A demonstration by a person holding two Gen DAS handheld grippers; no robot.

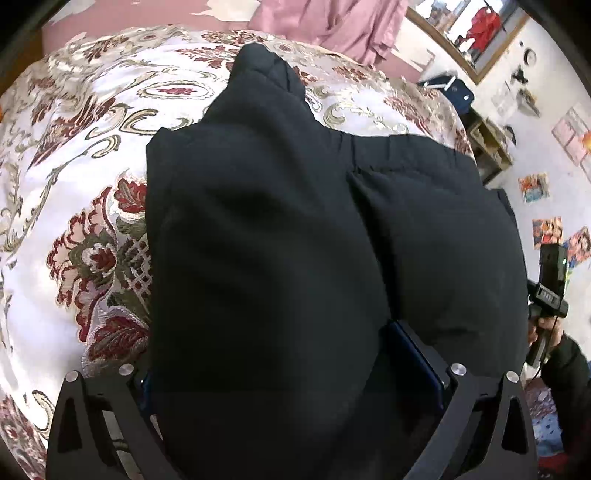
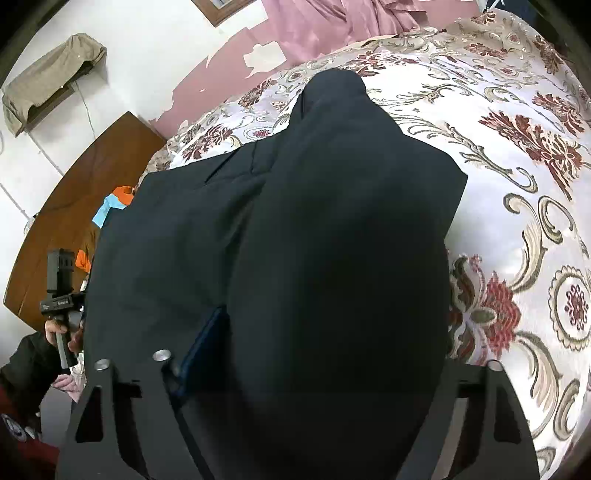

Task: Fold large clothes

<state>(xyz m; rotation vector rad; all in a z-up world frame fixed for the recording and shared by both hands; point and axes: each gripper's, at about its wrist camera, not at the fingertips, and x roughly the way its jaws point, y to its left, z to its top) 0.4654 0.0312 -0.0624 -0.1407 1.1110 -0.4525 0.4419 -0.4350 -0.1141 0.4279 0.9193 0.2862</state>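
Observation:
A large black garment (image 1: 277,229) lies on the floral bedspread (image 1: 74,147), partly folded, with a narrow end pointing to the far side. It fills both wrist views (image 2: 332,240). My left gripper (image 1: 291,387) has a thick bundle of the black fabric between its fingers; only the blue pad of the right finger (image 1: 417,358) shows. My right gripper (image 2: 321,369) likewise has a bundle of the garment between its fingers, with the left finger's blue pad (image 2: 207,339) visible. The fingertips are hidden by fabric.
The bedspread (image 2: 517,184) extends around the garment. Pink cloth (image 1: 332,22) lies at the far edge of the bed. A brown wooden board (image 2: 81,206) and coloured clothes (image 2: 114,203) are to the left. Each handheld gripper shows in the other's view (image 1: 546,295) (image 2: 61,295).

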